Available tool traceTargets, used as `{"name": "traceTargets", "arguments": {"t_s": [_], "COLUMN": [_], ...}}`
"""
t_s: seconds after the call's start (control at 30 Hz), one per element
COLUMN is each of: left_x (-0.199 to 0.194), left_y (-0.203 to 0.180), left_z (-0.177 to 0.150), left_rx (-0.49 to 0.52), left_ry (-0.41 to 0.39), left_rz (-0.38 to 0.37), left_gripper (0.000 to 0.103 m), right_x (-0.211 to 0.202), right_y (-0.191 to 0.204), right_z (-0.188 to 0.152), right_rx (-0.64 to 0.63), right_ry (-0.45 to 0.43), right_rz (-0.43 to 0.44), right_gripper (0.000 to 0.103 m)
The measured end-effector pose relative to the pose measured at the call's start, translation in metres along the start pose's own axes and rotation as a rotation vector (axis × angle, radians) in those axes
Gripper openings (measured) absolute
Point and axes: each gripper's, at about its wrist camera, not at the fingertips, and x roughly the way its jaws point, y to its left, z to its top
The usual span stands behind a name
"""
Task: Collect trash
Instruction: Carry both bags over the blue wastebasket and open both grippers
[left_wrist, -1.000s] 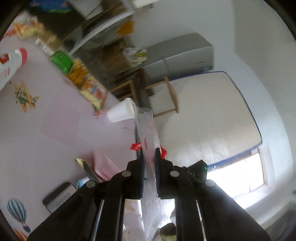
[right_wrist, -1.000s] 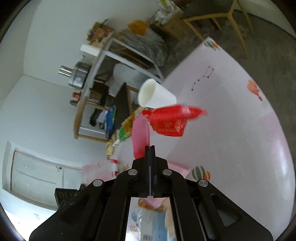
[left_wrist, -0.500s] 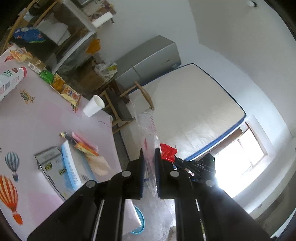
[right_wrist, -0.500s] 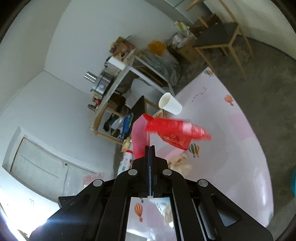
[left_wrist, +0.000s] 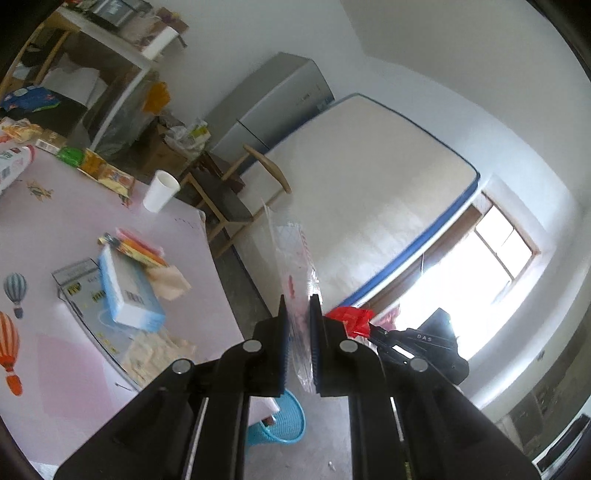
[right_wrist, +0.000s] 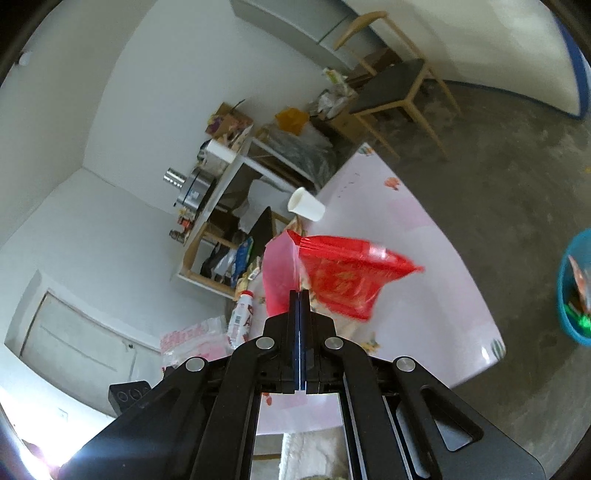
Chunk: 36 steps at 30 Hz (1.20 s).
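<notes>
The red wrapper, a glossy crinkled plastic bag with gold printing too blurred to read, sticks up and to the right from the right hand-held gripper, whose jaws are pressed together on its pink inner flap. It hangs in the air above the worktop. The clear plastic wrapper, thin and transparent with small red marks and a faint grid pattern, is pinched between the nearly closed pads of the left hand-held gripper and stands upright above them, off the worktop's edge.

Only the left wrist view shows the right hand-held gripper from outside, just beyond the left one, its black body lettered "DAS" with the red wrapper at its tip. That view also shows, on the pink worktop printed with hot-air balloons, a light blue tissue box lying on a grey box, a white paper cup near the far edge, snack packets, and a blue mesh basket on the floor below.

Only the right wrist view shows inside the basket: coloured wrappers already lie there. It also shows a white bottle with red lettering lying on the worktop, and a wooden chair on the grey concrete floor.
</notes>
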Motion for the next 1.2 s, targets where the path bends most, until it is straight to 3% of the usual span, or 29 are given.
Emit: {"name": "traceTargets", "arguments": {"t_s": [0.5,0.9,1.2], "left_x": [0.083,0.223,0.343], "left_y": [-0.055,-0.106,-0.105], "left_z": [-0.05,-0.121,-0.209], "left_rx": [0.116,0.27,0.333], "left_ry": [0.188,0.486,0.718], "left_rz": [-0.045,-0.095,-0.018], "left_gripper": [0.009,0.009,0.009], "right_x": [-0.092,-0.131,-0.113], "right_y": [-0.076,-0.181,-0.288], "right_z": [-0.031,-0.048,-0.033], "right_rx": [0.128,0.323,0.509], "right_ry": [-0.145,-0.232,-0.211], "right_rz": [-0.056,-0.157,-0.205], "right_gripper": [0.0,0.0,0.0]}}
